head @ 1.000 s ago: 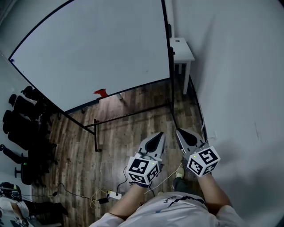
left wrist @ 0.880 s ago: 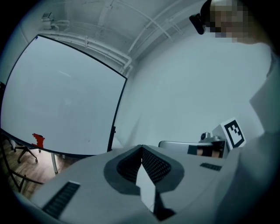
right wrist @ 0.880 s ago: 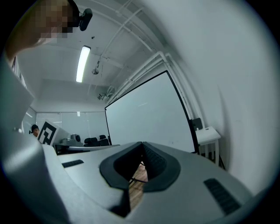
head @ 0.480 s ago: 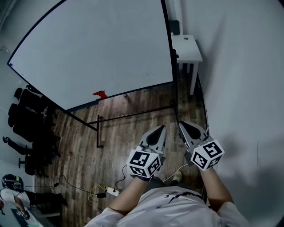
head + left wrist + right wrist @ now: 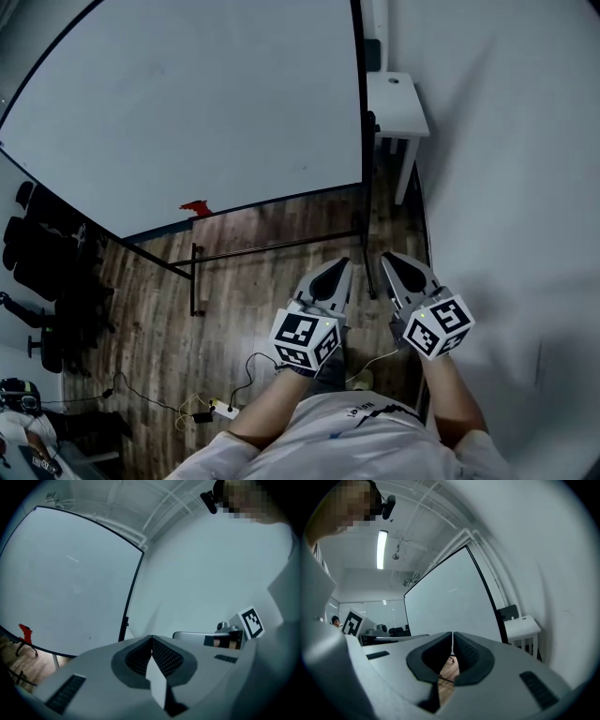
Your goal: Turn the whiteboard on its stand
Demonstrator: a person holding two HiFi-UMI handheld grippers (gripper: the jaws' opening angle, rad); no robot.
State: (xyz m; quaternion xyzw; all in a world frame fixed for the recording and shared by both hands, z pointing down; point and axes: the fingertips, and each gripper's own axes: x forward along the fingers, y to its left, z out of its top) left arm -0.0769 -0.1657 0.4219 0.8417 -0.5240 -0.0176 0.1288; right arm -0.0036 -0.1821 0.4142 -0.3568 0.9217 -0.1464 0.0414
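wood floor (image 5: 262, 281), whiteboard (image 5: 206, 103) ahead; left gripper (image 5: 330, 277) and right gripper (image 5: 401, 272) both clenched, empty.

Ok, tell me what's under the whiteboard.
Under the whiteboard: its black stand on the wood floor, and a small red thing at its lower edge. The board hides the floor behind it.

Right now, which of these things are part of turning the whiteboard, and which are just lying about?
For the job: whiteboard, black stand, left gripper, right gripper.
Just lying about: small white table, red item, power strip, black chairs.
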